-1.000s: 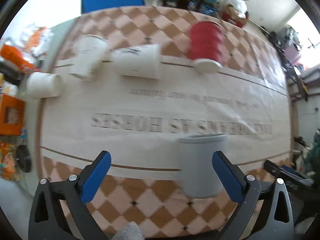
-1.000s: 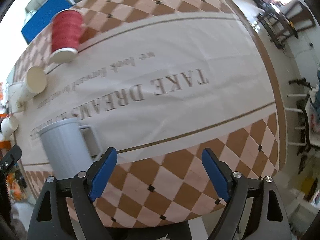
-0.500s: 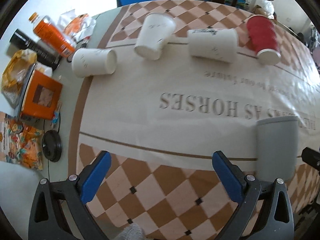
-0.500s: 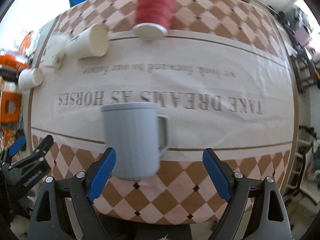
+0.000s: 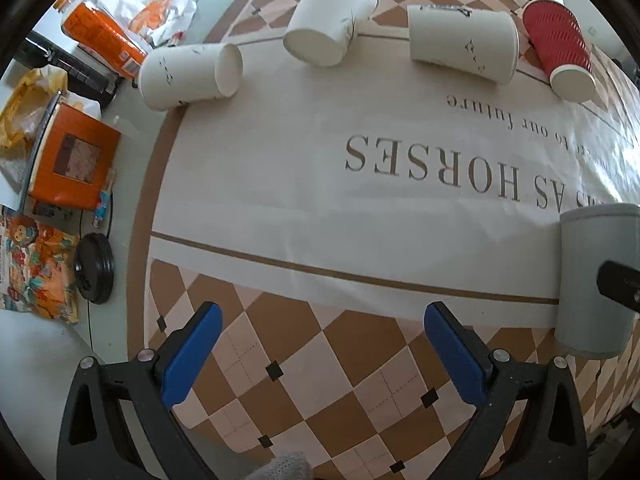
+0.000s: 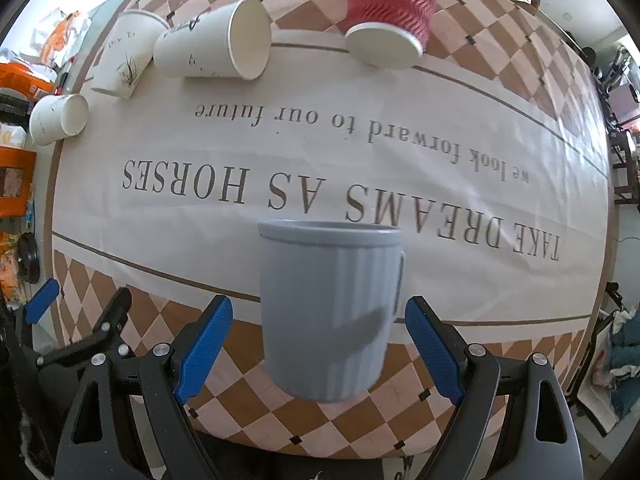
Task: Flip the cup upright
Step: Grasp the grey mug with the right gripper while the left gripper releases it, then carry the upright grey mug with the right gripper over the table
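Observation:
A grey ribbed mug (image 6: 326, 308) stands upright near the table's front edge, handle to its right. My right gripper (image 6: 318, 340) is open with the mug between its blue fingers, not touching. The mug shows at the right edge of the left wrist view (image 5: 596, 280). My left gripper (image 5: 320, 352) is open and empty over the checkered cloth left of the mug. Three white paper cups (image 5: 192, 76) (image 5: 330, 16) (image 5: 462, 48) and a red ribbed cup (image 5: 560, 48) lie on their sides at the far side.
The table (image 5: 360, 168) has a printed cloth with checkered borders. Left of the cloth lie an orange bottle (image 5: 100, 36), an orange box (image 5: 72, 160), snack packets (image 5: 36, 272) and a black lid (image 5: 94, 268). Chairs and clutter stand beyond the right edge (image 6: 624, 152).
My right gripper has swung left so the mug now sits centred between its fingers. My left gripper has swung left, away from the mug, toward the table's left end.

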The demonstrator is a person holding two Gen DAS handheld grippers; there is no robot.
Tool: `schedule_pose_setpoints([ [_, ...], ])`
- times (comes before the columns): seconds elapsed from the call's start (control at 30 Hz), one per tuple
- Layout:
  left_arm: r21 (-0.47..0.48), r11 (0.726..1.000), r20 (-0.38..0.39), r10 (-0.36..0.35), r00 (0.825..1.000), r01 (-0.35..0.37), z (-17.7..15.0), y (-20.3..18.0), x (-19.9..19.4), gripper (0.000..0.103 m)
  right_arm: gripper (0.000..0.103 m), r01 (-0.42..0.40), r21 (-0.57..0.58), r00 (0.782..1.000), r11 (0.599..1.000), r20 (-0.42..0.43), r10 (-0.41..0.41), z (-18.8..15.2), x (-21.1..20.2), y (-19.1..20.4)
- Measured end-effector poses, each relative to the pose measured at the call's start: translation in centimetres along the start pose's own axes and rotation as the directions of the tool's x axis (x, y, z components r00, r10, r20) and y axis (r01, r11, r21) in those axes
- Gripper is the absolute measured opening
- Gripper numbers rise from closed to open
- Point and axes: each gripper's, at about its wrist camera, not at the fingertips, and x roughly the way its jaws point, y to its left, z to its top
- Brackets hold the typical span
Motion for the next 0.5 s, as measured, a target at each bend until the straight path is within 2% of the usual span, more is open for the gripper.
schedule_pose_setpoints([
  [0.17,0.01,1.0,-0.026,-0.003,1.0,0.004,-0.3,0.2,0.8,0.103,0.086,0.06,-0.02,0.998,0.998,-0.015,-0.06,0.8,1.2,0.8],
  [0.2,0.013,1.0,-0.028,-0.002,1.0,0.002,-0.3,0.2,0.9,0.103,0.078,0.081,-0.029,0.997,0.996,-0.013,-0.082,0.8,1.3,0.9],
  [0.5,0.034,0.999,-0.028,-0.018,0.999,0.019,0.1,-0.7,1.0,0.103,0.078,0.098,0.069,0.995,0.993,-0.022,-0.097,0.1,1.5,-1.7],
])
